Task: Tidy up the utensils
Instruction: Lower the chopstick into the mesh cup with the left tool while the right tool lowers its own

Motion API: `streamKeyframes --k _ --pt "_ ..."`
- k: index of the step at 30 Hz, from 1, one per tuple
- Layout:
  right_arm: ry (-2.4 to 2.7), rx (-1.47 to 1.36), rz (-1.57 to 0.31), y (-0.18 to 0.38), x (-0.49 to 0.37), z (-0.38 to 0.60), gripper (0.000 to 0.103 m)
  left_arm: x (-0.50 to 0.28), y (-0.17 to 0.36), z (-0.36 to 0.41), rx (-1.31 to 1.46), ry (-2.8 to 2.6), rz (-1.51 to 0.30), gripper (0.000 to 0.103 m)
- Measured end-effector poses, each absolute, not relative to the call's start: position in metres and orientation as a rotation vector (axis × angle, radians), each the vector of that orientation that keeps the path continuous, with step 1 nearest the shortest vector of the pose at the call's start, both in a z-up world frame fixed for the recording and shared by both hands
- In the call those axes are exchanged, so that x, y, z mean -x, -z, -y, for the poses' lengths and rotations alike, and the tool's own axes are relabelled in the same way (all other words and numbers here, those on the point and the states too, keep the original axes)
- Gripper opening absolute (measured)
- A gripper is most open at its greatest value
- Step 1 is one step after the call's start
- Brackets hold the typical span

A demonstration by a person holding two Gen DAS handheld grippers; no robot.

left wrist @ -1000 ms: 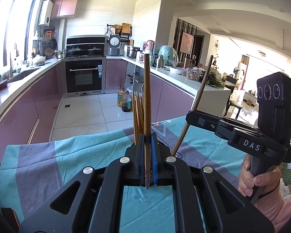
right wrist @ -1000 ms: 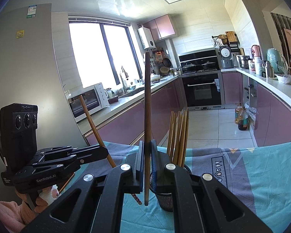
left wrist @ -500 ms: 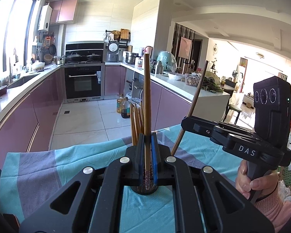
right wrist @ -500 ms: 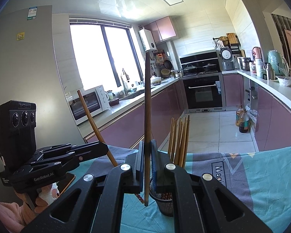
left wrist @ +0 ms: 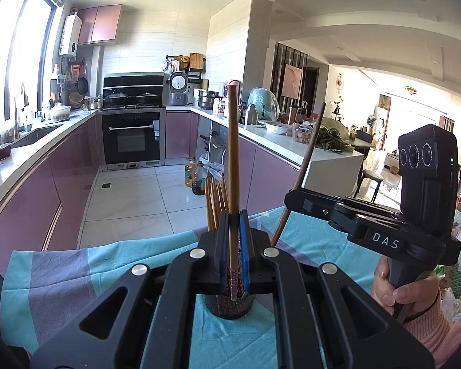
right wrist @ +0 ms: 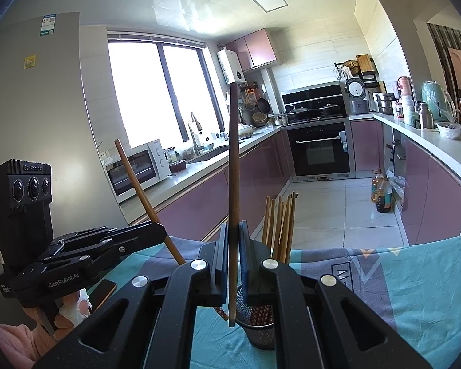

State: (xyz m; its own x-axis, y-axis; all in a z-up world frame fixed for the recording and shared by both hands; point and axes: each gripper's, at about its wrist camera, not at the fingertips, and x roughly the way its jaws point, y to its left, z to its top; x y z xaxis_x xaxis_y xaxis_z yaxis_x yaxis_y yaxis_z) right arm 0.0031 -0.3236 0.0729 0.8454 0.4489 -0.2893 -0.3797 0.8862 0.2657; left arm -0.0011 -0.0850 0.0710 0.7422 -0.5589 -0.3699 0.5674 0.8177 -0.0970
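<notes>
My left gripper [left wrist: 233, 243] is shut on a brown chopstick [left wrist: 233, 166], held upright with its patterned tip over the black mesh utensil holder [left wrist: 229, 304]. My right gripper [right wrist: 232, 261] is shut on another brown chopstick [right wrist: 233, 166], also upright, its lower end at the holder's rim [right wrist: 259, 326]. Several chopsticks [right wrist: 279, 227] stand in the holder. Each gripper shows in the other's view, the right gripper [left wrist: 295, 195] on the right and the left gripper [right wrist: 159, 230] on the left.
The holder stands on a table under a teal and grey cloth [right wrist: 399, 279]. A phone [right wrist: 103, 289] lies at the table's left edge. Beyond the table are purple kitchen cabinets [left wrist: 46, 190], an oven and oil bottles [left wrist: 195, 178] on the tiled floor.
Both grippers have risen a little with their chopsticks, bringing the holder into view under the left gripper. The chopstick tips now hang over the holder's mouth.
</notes>
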Motion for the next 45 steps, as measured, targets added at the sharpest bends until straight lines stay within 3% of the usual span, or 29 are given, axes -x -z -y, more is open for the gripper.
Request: streamKeyframes --k 45 --pt "-0.38 -0.206 -0.387 -0.066 -0.022 0.326 0.006 -0.021 -0.09 0.085 -0.027 0.617 -0.419 0.007"
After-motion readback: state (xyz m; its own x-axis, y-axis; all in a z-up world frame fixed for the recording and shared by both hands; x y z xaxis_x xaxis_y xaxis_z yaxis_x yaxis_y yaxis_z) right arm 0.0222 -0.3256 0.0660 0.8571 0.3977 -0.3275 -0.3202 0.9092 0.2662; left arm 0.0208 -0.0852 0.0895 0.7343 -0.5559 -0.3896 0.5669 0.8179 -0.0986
